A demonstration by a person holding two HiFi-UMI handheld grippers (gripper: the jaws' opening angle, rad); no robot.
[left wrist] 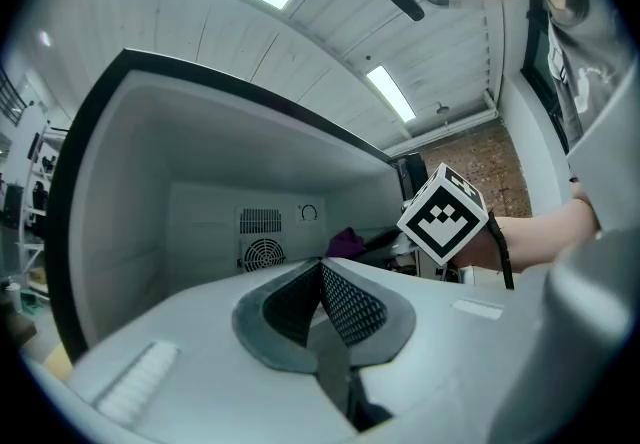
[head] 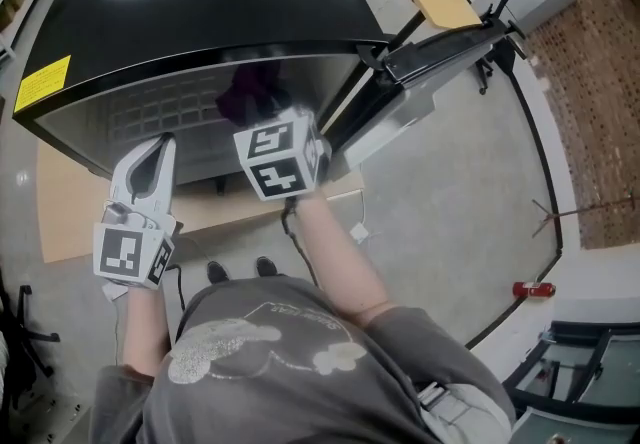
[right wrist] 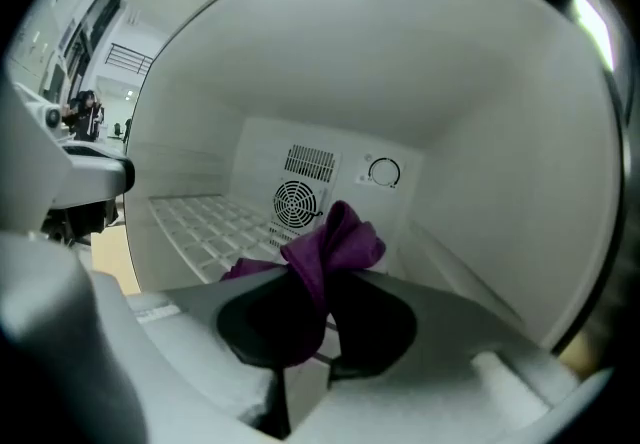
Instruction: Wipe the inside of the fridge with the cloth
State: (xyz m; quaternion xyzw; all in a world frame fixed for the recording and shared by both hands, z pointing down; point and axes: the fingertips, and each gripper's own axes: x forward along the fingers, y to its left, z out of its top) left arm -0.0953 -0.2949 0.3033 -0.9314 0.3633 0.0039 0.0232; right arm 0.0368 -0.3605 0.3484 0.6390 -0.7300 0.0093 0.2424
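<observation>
Inside the fridge (right wrist: pixel 480 122), the cloth (right wrist: pixel 335 244) is clamped between the jaws of the right gripper (right wrist: pixel 322 297), its bunched length pointed upward toward the fan (right wrist: pixel 296 202). The left gripper (left wrist: pixel 322 277) is held at the opening, jaws pressed together, empty.

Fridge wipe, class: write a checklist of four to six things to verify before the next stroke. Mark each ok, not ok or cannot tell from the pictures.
1. Fridge door open: ok.
2. Right gripper shut on the purple cloth: ok.
3. Right gripper's jaws reaching into the fridge cavity: ok.
4. Cloth pressed against an inner wall: cannot tell.
5. Left gripper shut, holding nothing, beside the right one and not across its path: ok.
6. Fan grille on the back wall in sight ahead of the cloth: ok.
</observation>
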